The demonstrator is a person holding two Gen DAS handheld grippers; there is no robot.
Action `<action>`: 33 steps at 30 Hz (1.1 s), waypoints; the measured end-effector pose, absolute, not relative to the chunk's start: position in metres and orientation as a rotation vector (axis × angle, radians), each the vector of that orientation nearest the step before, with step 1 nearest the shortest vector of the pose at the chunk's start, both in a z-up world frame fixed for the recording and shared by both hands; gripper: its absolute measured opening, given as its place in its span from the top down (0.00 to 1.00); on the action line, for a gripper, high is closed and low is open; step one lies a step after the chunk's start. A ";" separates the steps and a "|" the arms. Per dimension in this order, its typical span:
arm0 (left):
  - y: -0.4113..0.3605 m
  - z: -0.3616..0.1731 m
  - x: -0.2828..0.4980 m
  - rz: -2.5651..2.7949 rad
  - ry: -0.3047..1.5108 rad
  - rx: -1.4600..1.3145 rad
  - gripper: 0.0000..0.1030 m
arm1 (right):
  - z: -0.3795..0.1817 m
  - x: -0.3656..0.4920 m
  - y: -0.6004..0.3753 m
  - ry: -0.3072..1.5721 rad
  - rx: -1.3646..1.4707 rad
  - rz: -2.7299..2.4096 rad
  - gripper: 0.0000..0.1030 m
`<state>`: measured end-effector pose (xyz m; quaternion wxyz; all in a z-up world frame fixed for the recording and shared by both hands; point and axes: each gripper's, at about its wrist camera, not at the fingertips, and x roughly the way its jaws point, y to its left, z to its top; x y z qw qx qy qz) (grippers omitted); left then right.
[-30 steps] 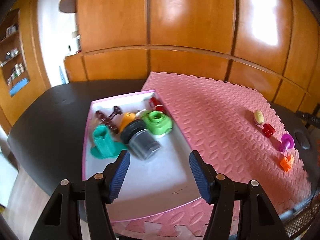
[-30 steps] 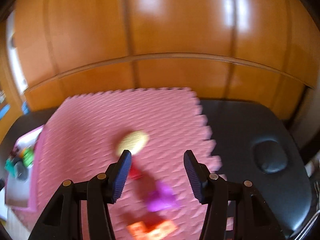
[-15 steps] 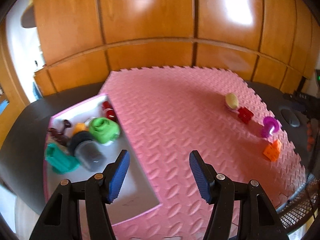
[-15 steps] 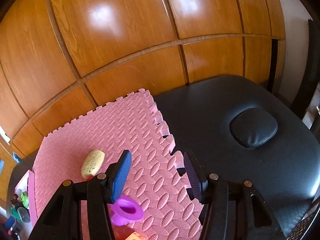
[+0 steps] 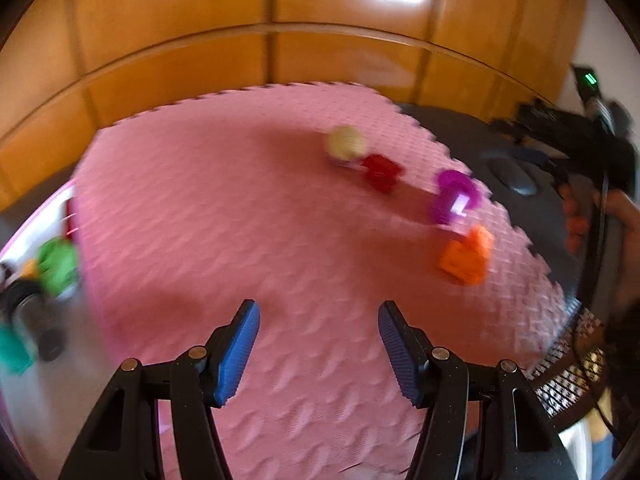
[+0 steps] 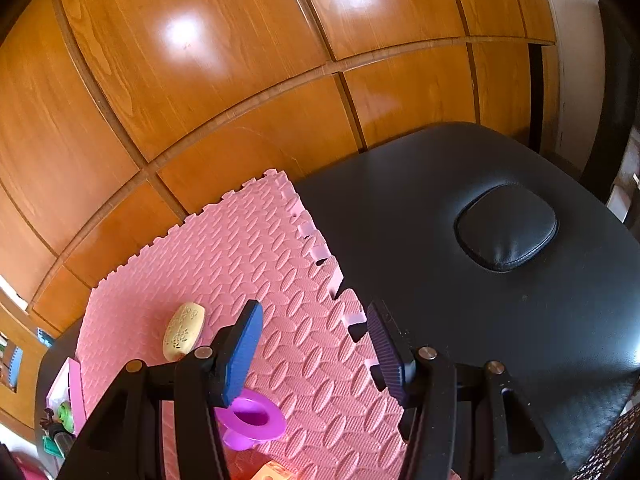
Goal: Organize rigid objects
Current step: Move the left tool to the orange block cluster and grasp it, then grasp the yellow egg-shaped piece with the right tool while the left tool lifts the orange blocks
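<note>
1. Toys lie far right on the pink mat (image 5: 224,208): yellow oval (image 5: 345,142), red block (image 5: 382,171), purple spool (image 5: 454,197), orange block (image 5: 466,257).
2. Both my grippers, left (image 5: 318,350) and right (image 6: 316,350), are spread and empty.
3. Purple spool looks light, stiff, slippery; I'd pinch its narrow waist.

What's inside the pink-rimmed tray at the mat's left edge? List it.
In the tray, the blurred left wrist view shows a green piece, a dark cylinder, something teal and a bit of orange. The frame edge hides the rest.
</note>
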<state>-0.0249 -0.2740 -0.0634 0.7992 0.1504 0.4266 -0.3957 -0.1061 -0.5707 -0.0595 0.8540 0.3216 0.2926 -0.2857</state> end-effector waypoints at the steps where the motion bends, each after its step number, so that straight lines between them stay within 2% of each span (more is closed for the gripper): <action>1: -0.284 -0.064 -0.029 -0.884 0.910 0.337 0.40 | -0.060 -0.106 -0.571 0.614 0.680 -0.600 0.47; 6: -0.328 -0.066 -0.046 -1.016 0.866 0.416 0.39 | -0.061 -0.107 -0.573 0.611 0.704 -0.590 0.47; 8: -0.346 -0.066 -0.053 -1.068 0.858 0.429 0.29 | -0.062 -0.107 -0.573 0.611 0.711 -0.583 0.47; 10: -0.360 -0.068 -0.059 -1.098 0.843 0.444 0.26 | -0.062 -0.106 -0.573 0.612 0.713 -0.579 0.47; 16: -0.400 -0.089 -0.065 -1.118 0.840 0.520 0.26 | -0.063 -0.105 -0.572 0.610 0.718 -0.569 0.47; 18: -0.405 -0.097 -0.061 -1.110 0.859 0.520 0.38 | -0.063 -0.104 -0.573 0.613 0.722 -0.566 0.47; 19: -0.406 -0.097 -0.061 -1.112 0.836 0.517 0.51 | -0.064 -0.104 -0.573 0.616 0.722 -0.566 0.47; 20: -0.405 -0.098 -0.063 -1.113 0.825 0.524 0.59 | -0.064 -0.103 -0.573 0.619 0.722 -0.566 0.47; 33: -0.299 -0.099 -0.019 -0.825 0.817 0.344 0.60 | -0.071 -0.085 -0.557 0.701 0.660 -0.475 0.47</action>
